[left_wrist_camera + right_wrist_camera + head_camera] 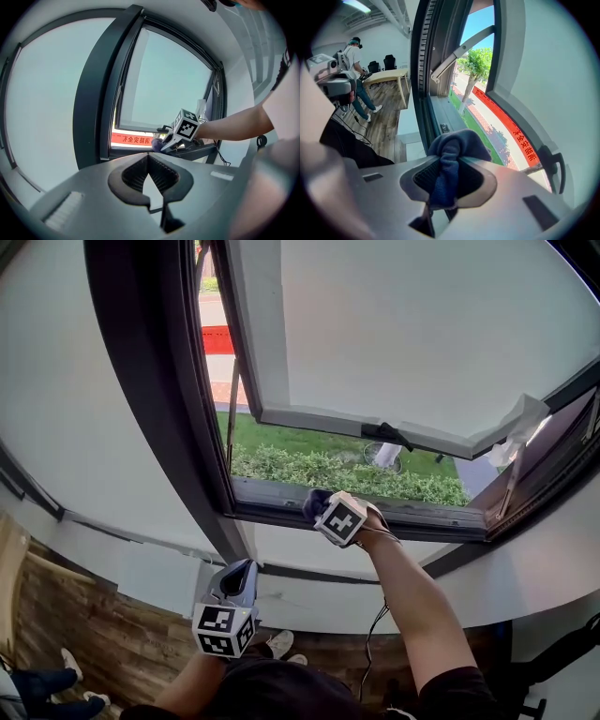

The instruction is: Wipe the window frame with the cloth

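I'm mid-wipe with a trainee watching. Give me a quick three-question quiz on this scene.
1. True or false: the left gripper holds the cloth.
2. The right gripper is at which part of the window frame? A bottom rail, B top rail, C left upright.
3. Fill in: the window sash is swung ____.
Key: 1 false, its jaws are shut on nothing; 2 A; 3 open.
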{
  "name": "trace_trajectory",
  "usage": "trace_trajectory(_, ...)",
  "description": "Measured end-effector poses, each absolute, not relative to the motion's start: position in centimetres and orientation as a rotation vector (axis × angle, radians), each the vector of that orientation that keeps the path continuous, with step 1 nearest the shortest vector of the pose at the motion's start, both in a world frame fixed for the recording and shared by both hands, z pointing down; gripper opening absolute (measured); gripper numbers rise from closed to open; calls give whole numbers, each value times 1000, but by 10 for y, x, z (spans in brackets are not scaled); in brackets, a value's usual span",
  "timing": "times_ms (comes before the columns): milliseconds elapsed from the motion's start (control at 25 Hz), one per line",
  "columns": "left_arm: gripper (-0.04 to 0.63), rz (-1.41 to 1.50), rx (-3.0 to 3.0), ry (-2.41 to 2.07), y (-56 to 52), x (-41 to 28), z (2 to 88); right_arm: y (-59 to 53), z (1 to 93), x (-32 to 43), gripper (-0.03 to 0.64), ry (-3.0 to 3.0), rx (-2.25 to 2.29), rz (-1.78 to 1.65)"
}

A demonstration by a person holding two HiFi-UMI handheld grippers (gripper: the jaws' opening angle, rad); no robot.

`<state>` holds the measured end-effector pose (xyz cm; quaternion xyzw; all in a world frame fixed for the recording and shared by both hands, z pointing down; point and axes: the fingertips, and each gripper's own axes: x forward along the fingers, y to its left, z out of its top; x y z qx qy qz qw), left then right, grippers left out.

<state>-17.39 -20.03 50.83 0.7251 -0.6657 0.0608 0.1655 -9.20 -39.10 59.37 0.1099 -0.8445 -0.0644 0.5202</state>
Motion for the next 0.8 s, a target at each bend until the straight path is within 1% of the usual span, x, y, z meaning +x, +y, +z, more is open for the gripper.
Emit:
trace_trajectory(440, 8, 160, 2009, -1963, -187, -193, 505, -377, 594, -147, 89, -2020, 199, -226)
trace_trajectory(800, 8, 144, 1953, -2019, -174, -210, 503, -369, 594, -173, 89, -2026, 162, -255)
